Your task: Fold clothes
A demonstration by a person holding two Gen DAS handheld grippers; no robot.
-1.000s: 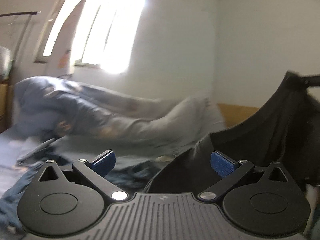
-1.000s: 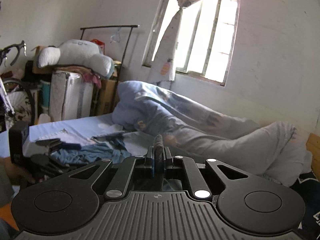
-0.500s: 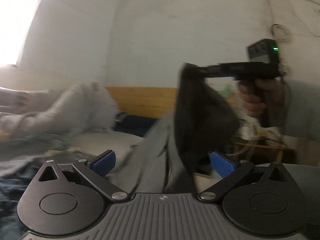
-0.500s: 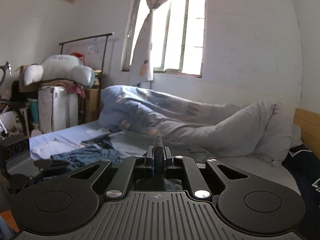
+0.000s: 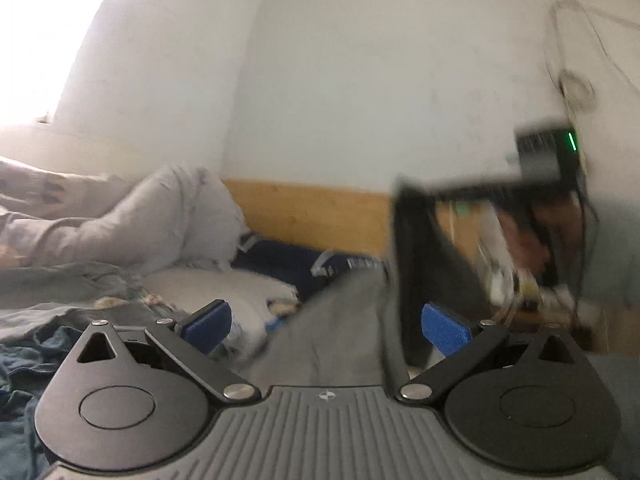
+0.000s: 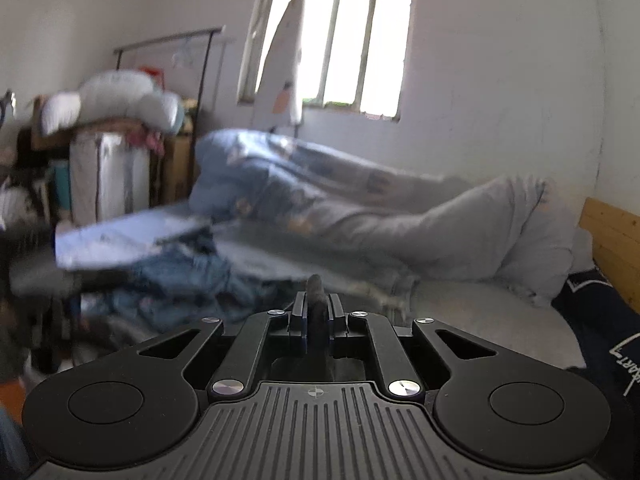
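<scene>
A dark grey garment hangs in the air from my right gripper, which shows at the right of the left wrist view, held up by a hand. The cloth drapes down between the blue pads of my left gripper, which is open and grips nothing. In the right wrist view my right gripper is shut on a fold of the dark garment. A heap of blue clothes lies on the bed.
A rumpled grey-blue duvet lies across the bed below the window. A wooden headboard runs along the wall, with a navy pillow before it. A clothes rack, boxes and a plush toy stand at the left.
My left gripper swung right, from the window to the headboard, and stayed open. My right gripper kept hold of the dark garment, which now hangs nearer my left pads.
</scene>
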